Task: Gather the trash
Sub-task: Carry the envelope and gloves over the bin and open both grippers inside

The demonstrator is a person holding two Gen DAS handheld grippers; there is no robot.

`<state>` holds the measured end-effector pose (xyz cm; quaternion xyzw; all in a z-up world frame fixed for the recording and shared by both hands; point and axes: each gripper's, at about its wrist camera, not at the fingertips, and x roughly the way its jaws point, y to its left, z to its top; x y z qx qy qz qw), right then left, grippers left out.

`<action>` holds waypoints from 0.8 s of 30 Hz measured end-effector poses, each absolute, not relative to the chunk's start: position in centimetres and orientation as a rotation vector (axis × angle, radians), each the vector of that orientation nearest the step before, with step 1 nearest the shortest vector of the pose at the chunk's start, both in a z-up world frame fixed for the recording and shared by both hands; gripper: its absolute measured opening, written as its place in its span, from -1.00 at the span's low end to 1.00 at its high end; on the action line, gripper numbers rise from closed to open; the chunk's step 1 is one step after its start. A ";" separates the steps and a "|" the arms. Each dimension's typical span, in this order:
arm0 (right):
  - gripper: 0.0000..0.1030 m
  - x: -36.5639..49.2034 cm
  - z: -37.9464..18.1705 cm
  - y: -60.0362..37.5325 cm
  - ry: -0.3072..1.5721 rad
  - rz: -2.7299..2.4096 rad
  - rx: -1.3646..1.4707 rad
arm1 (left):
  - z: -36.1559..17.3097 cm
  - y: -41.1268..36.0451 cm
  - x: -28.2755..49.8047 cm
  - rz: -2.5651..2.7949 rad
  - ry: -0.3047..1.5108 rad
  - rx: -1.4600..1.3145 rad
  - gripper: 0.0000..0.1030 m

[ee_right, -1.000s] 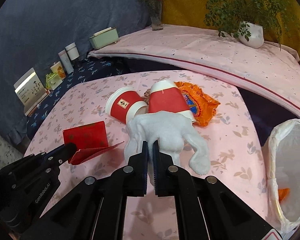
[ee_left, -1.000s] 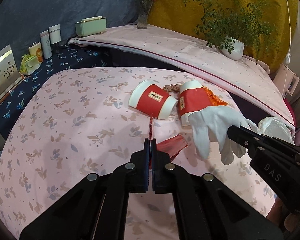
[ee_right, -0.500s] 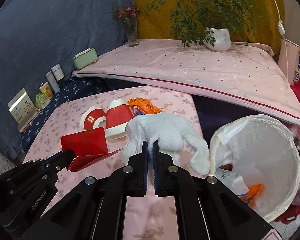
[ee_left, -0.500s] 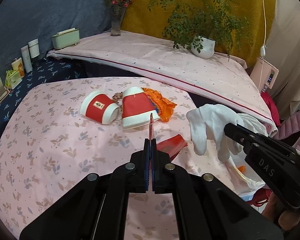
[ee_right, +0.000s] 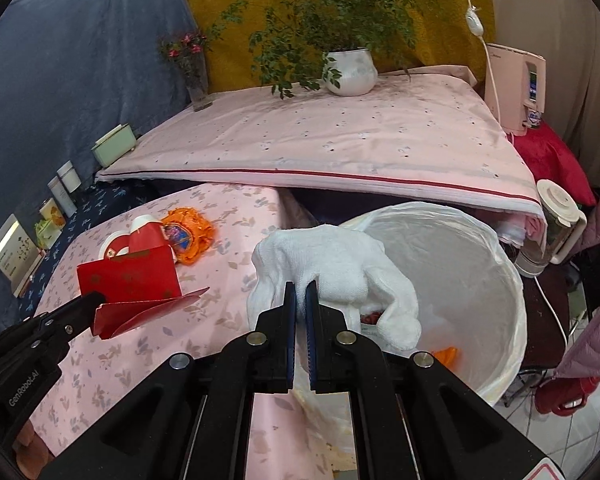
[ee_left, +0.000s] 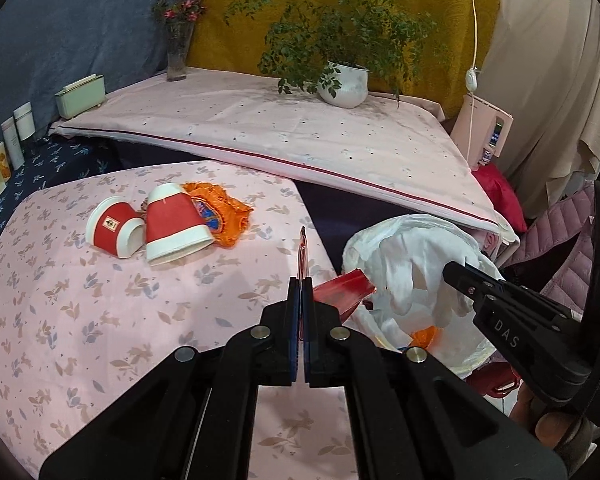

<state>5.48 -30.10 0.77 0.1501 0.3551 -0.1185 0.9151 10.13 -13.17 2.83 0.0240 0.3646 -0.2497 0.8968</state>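
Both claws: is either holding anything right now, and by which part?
Yes. The left claw pinches the red envelope by its opened flap's edge. The right claw pinches the white glove by its cuff, fingers dangling over the lined bin.

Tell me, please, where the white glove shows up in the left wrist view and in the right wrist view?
Left wrist view: white glove at right of centre, hanging from the right gripper over the lined bin.
Right wrist view: centre, just above the gripper's fingertips, at the bin's left rim.
Shared landmark: the white plant pot at the back.
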 end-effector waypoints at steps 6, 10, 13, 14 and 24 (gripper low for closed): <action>-0.91 4.2 -0.3 -32.7 0.742 -0.286 0.339 | 2.6 -16.7 9.6 -0.572 0.781 0.051 -0.99; -0.91 3.6 -0.9 -33.9 0.747 -0.304 0.351 | 2.3 -18.9 9.5 -0.608 0.801 0.055 -0.98; -0.91 3.3 -1.3 -34.8 0.748 -0.317 0.364 | 1.8 -20.4 9.5 -0.641 0.827 0.050 -0.98; -0.91 3.2 -1.4 -35.0 0.749 -0.321 0.366 | 1.6 -20.8 9.6 -0.649 0.837 0.051 -0.98; -0.70 2.7 -1.9 -35.9 0.754 -0.344 0.372 | 0.9 -21.8 9.5 -0.596 0.845 0.050 -0.17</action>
